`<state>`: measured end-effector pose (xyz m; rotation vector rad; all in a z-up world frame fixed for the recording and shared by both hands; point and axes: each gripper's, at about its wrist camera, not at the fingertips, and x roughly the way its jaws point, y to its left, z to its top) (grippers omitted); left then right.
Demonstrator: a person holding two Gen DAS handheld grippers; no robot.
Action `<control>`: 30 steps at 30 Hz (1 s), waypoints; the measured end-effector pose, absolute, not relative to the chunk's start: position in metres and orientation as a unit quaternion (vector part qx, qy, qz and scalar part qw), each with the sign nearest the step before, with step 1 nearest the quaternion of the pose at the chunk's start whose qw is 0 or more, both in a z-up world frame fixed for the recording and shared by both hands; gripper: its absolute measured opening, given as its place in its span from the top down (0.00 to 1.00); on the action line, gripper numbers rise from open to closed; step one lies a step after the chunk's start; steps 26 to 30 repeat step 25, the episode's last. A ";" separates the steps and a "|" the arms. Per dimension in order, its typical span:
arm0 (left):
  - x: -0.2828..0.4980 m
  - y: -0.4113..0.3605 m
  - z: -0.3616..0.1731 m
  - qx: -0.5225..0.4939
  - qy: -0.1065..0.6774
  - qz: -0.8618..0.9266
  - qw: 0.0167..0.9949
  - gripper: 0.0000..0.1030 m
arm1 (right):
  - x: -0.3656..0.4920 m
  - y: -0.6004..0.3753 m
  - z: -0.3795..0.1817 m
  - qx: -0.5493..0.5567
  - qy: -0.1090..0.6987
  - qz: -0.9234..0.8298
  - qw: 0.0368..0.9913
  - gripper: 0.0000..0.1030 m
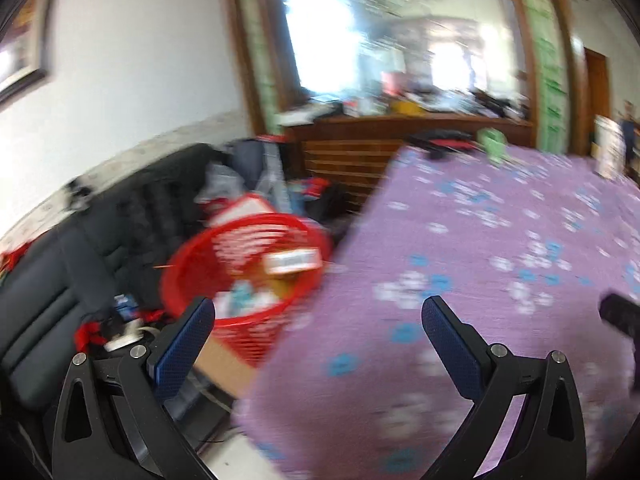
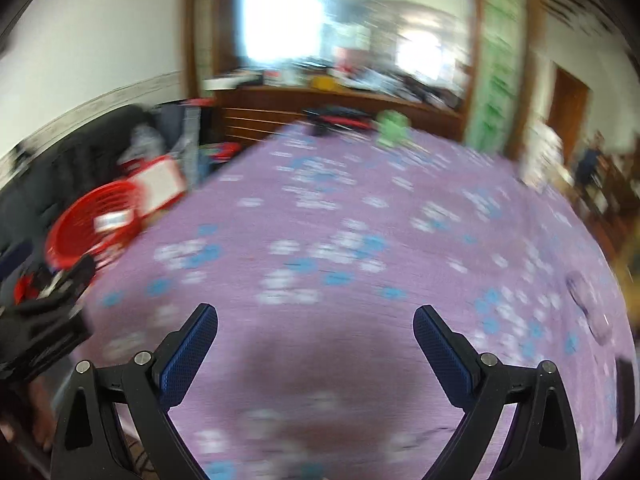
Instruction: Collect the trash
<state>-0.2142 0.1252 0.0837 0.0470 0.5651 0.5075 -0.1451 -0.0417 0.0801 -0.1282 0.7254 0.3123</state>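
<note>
Left wrist view is smeared by motion blur, so fine detail is lost. The left hand-held gripper [image 1: 319, 322] has its two blue-padded fingers [image 1: 186, 346] spread wide apart with nothing between them, hovering over the near left corner of a table [image 1: 480, 240] covered in a purple cloth with white and blue flowers. Beside that corner, lower down, stands a red mesh basket [image 1: 248, 276]; trash [image 1: 256, 296] lies inside it, pale and bluish scraps plus a white-labelled piece near the rim, but what each piece is cannot be made out. A black sofa [image 1: 80, 272] runs behind the basket, partly cut off by the frame edge. At the far right edge a dark object pokes in over the cloth, too blurred and cropped to identify. Right wrist view is equally blurred. The right hand-held gripper [image 2: 315, 326] also holds its fingers wide apart and empty above the middle of the purple cloth. The red basket shows at the left, beyond the table's edge, its contents unreadable from here. The left hand-held gripper's black body juts in at the lower left, mostly cut off. A green object [image 2: 394, 126] sits at the table's far end, its form unclear.
</note>
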 end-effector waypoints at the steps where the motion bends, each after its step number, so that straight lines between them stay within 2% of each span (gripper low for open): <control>1: -0.202 0.113 0.082 0.030 0.285 0.226 0.931 0.00 | -0.136 -0.053 0.077 -0.053 0.365 0.135 0.920 0.02; 9: -0.096 0.010 0.054 0.045 0.407 0.050 0.911 0.00 | -0.066 -0.175 0.035 0.006 0.438 -0.022 0.899 0.02; 16: -0.045 -0.046 0.018 0.056 0.481 -0.004 0.875 0.00 | -0.048 -0.212 0.012 0.032 0.471 -0.031 0.881 0.01; 30: -0.042 -0.051 0.009 0.063 0.466 -0.011 0.882 0.01 | -0.042 -0.195 0.006 0.007 0.487 -0.017 0.873 0.00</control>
